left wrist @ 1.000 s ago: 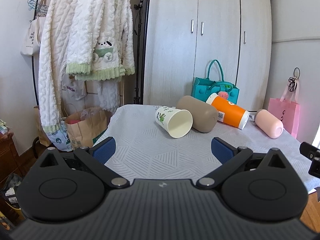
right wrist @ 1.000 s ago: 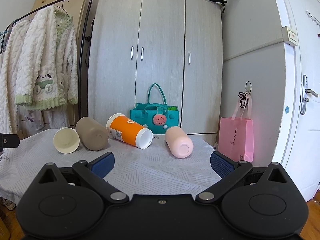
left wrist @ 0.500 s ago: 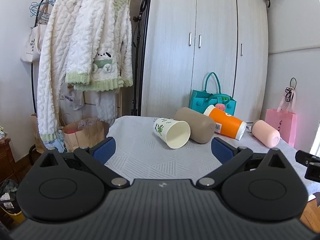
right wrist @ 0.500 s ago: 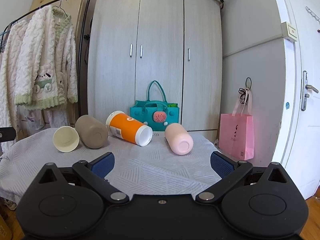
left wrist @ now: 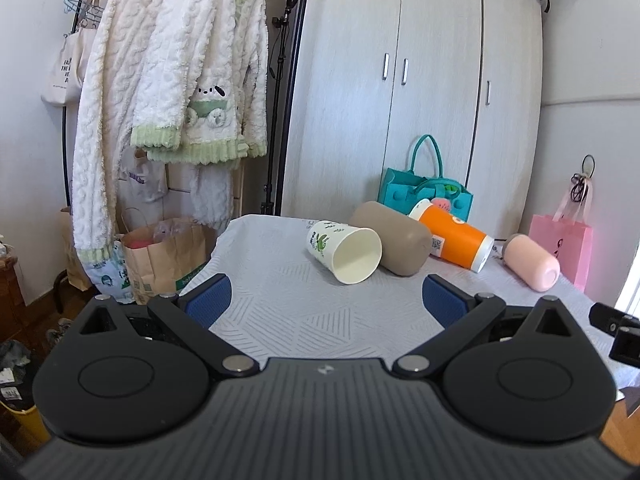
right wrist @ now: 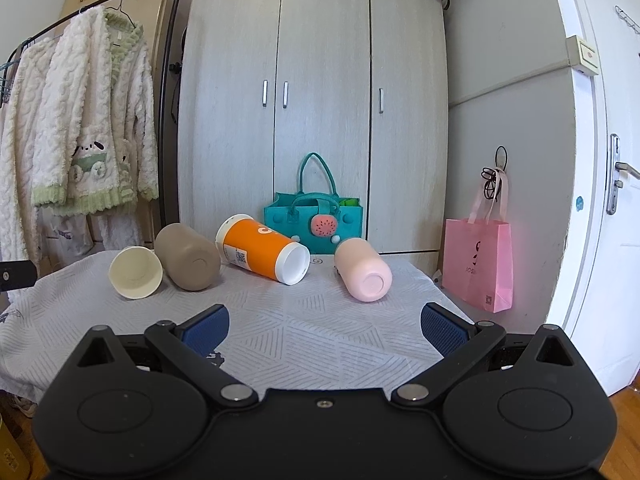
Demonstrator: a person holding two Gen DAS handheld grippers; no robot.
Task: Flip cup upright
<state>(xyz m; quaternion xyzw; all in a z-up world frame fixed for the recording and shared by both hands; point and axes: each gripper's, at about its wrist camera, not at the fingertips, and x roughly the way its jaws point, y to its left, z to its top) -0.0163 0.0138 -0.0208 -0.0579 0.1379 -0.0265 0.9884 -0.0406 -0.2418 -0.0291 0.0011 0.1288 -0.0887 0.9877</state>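
Several cups lie on their sides on a white patterned tablecloth: a white paper cup with green print, a taupe cup, an orange cup with white ends and a pink cup. They also show in the right wrist view: paper cup, taupe cup, orange cup, pink cup. My left gripper is open and empty, short of the paper cup. My right gripper is open and empty, short of the pink and orange cups.
A grey wardrobe stands behind the table with a teal bag at its foot. A clothes rack with white fleece clothes and a paper bag are at the left. A pink bag and a door are at the right.
Both views have shifted a little: the cups sit lower in each frame and slightly nearer. Both grippers stay open and empty. No cup has moved.
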